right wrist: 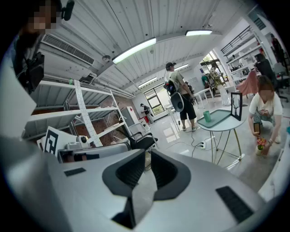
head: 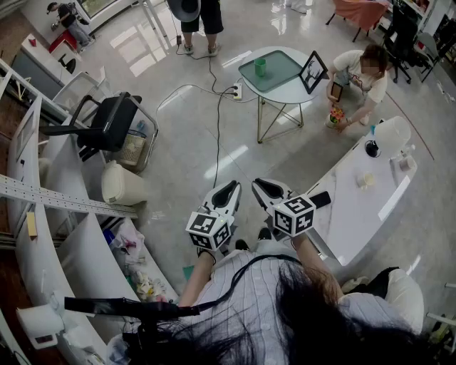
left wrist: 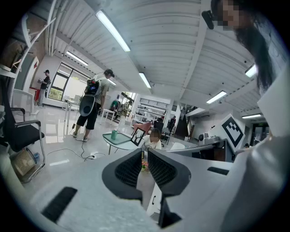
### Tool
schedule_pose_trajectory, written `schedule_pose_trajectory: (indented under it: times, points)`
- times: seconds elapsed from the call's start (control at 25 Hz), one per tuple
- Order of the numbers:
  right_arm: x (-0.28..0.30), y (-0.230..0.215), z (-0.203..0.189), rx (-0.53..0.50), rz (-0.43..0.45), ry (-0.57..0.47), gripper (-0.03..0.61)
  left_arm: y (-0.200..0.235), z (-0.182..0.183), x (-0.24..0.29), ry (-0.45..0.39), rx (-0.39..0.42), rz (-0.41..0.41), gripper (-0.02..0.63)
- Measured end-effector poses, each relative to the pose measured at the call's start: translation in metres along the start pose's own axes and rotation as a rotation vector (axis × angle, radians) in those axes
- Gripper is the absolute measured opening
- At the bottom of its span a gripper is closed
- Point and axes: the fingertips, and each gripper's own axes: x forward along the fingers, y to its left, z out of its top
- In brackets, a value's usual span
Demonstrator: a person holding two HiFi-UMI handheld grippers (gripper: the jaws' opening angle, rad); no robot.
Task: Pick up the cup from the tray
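A green cup point(head: 260, 66) stands on a green tray point(head: 279, 71) on a small round table point(head: 285, 91), far ahead across the floor. I also see the cup point(left wrist: 114, 134) in the left gripper view and the cup point(right wrist: 207, 116) on the tray point(right wrist: 222, 118) in the right gripper view, small and distant in both. My left gripper point(head: 228, 191) and right gripper point(head: 267, 189) are held side by side close to my body, well short of the table. The jaws of both are shut with nothing between them.
A black picture frame point(head: 312, 71) stands on the table beside the tray. A person point(head: 360, 78) crouches right of it; another stands beyond point(head: 199, 21). A cable and power strip point(head: 236, 90) lie on the floor. An office chair point(head: 107, 125), shelving at left, and a white counter point(head: 356, 203) flank the way.
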Motion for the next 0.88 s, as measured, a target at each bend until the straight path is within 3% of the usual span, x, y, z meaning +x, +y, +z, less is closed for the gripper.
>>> schedule_pose_trajectory:
  times: [0.88]
  points:
    - [-0.020,-0.061,0.006,-0.006,-0.024,0.016,0.058,-0.024,-0.010,0.065,0.024,0.003,-0.026,0.035]
